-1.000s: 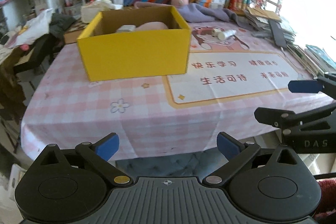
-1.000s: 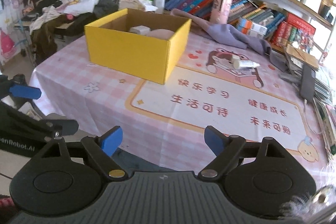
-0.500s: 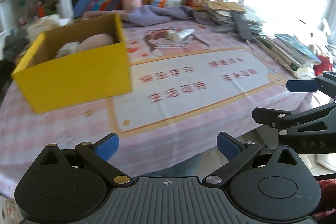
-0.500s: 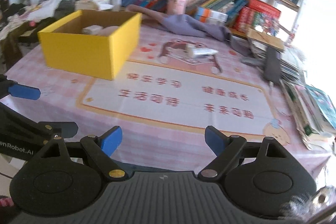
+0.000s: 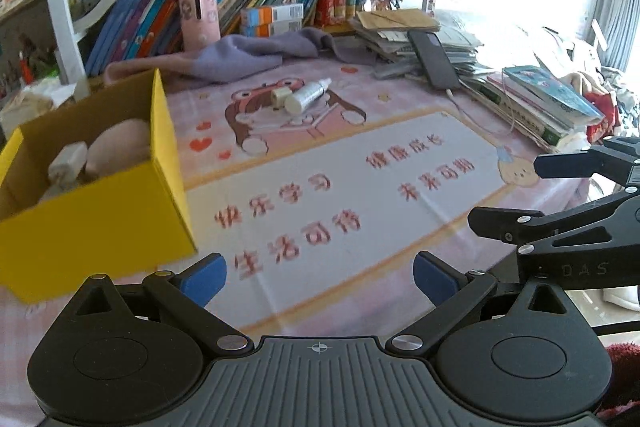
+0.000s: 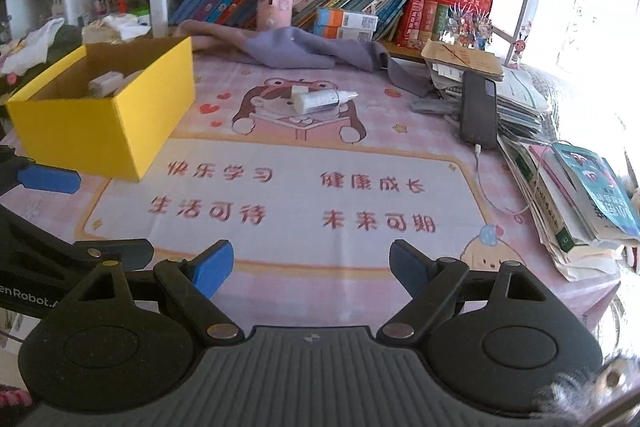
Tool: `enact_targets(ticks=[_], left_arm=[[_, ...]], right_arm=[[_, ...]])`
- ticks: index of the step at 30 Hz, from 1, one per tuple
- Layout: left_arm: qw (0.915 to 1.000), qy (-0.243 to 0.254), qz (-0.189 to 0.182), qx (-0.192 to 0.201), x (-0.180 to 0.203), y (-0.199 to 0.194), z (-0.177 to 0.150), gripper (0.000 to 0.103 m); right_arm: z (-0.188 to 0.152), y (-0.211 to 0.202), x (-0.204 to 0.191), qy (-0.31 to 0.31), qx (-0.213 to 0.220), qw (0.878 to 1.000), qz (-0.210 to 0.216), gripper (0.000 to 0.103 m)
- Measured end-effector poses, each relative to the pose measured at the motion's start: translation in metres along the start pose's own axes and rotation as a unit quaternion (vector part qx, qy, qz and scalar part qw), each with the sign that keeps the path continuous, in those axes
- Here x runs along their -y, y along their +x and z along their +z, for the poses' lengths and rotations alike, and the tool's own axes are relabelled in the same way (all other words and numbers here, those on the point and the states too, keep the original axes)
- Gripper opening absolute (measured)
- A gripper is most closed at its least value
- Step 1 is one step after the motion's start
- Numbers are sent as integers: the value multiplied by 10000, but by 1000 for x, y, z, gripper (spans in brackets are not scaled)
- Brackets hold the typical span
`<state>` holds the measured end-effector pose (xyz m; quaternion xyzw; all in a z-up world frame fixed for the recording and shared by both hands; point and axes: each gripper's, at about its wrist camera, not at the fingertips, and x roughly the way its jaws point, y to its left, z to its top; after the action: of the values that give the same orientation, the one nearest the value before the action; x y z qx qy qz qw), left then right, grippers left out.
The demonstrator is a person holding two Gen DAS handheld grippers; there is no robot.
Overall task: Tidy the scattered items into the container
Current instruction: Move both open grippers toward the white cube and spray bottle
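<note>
Honestly, the tricky bit looked like the white spray bottle (image 6: 320,101), which lay on its side on the cartoon print at the far middle of the worktop (image 6: 304,163), nozzle pointing right. A small cream jar or cap (image 6: 301,91) sat touching its left end, so I figured the two would nudge each other if I came in sloppy. My read: the bottle was light, hard plastic, smooth and round, so it would roll or squirt out of a bad pinch. I reckoned the best hold was across the middle of the body, square to its long axis, not on the skinny nozzle.

At that moment the left gripper (image 5: 320,277) and the right gripper (image 6: 312,267) both hung over the near edge of the worktop, jaws spread wide with nothing between them, well short of the bottle.

The yellow cardboard box (image 6: 120,115) stood at the left, open-topped, with a white block and a pale pinkish soft-looking lump already inside. The drop-off looked easy from the right gripper's side: lift over the rim and let go low, since a hard bottle would bounce.
</note>
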<state>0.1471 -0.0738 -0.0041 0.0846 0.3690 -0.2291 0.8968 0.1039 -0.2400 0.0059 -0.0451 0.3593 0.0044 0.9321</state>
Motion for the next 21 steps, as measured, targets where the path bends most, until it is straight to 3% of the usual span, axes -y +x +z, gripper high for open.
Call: enact_targets(ticks=[10, 21], left_arm=[[9999, -144, 95, -9, 8, 53, 57, 101], [9959, -497, 753, -22, 8, 96, 118, 101]], right_arm=[[43, 54, 48, 73, 2, 9998, 174, 83], [96, 113, 107, 10, 117, 9969, 774, 83]])
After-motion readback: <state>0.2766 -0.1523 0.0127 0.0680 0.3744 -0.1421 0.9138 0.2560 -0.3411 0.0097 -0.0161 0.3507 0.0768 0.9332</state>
